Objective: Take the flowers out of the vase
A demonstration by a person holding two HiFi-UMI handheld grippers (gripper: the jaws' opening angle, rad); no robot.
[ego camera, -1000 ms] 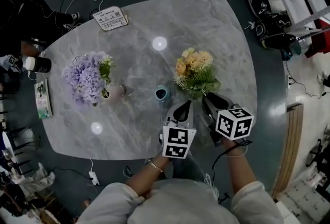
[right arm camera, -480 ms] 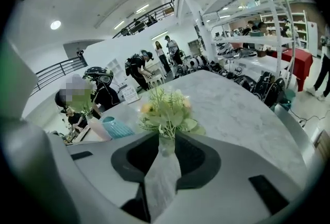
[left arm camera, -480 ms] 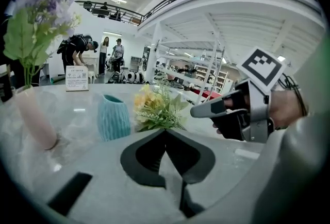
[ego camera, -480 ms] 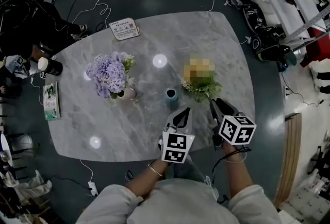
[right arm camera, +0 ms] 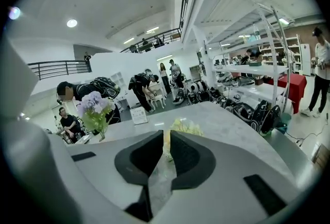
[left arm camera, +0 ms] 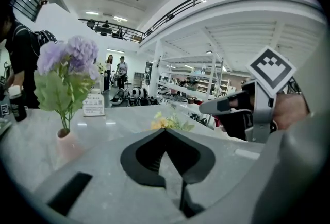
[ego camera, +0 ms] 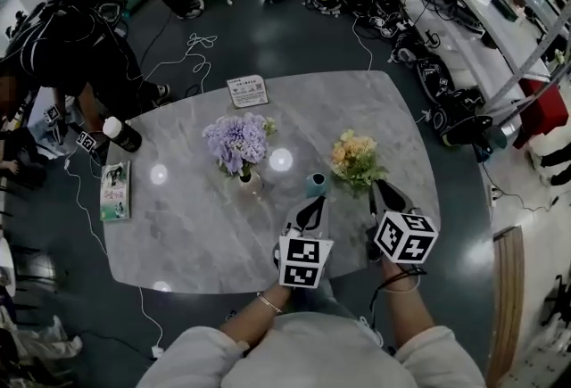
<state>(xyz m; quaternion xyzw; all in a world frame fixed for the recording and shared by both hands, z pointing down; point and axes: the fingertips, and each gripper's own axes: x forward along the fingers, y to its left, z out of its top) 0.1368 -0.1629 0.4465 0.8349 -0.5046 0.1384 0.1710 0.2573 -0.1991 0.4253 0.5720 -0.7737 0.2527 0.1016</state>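
Note:
A yellow-and-orange bouquet point(ego camera: 355, 156) rests on the grey marble table point(ego camera: 196, 226), just right of a small teal vase point(ego camera: 316, 184) and outside it. It also shows past the jaws as the bouquet point(right arm camera: 183, 126) and low behind the left jaws point(left arm camera: 167, 122). Purple flowers point(ego camera: 237, 140) stand in a pale pink vase point(ego camera: 251, 182). My left gripper point(ego camera: 312, 206) hangs above the near table edge, shut and empty, tips touching point(left arm camera: 165, 130). My right gripper point(ego camera: 378, 189) hovers near the bouquet without touching it, its jaws point(right arm camera: 167, 135) a narrow slit apart with nothing between them.
A sign card point(ego camera: 247, 91) lies at the far edge, and a bottle point(ego camera: 120, 134) and a booklet point(ego camera: 114, 192) at the left. People point(ego camera: 80, 38) stand by the far left corner. Cables trail on the dark floor, and shelves with bags point(ego camera: 464, 29) line the right.
Both grippers have risen from the table and the head view has pulled back. The bouquet and both vases have stayed in place on the tabletop.

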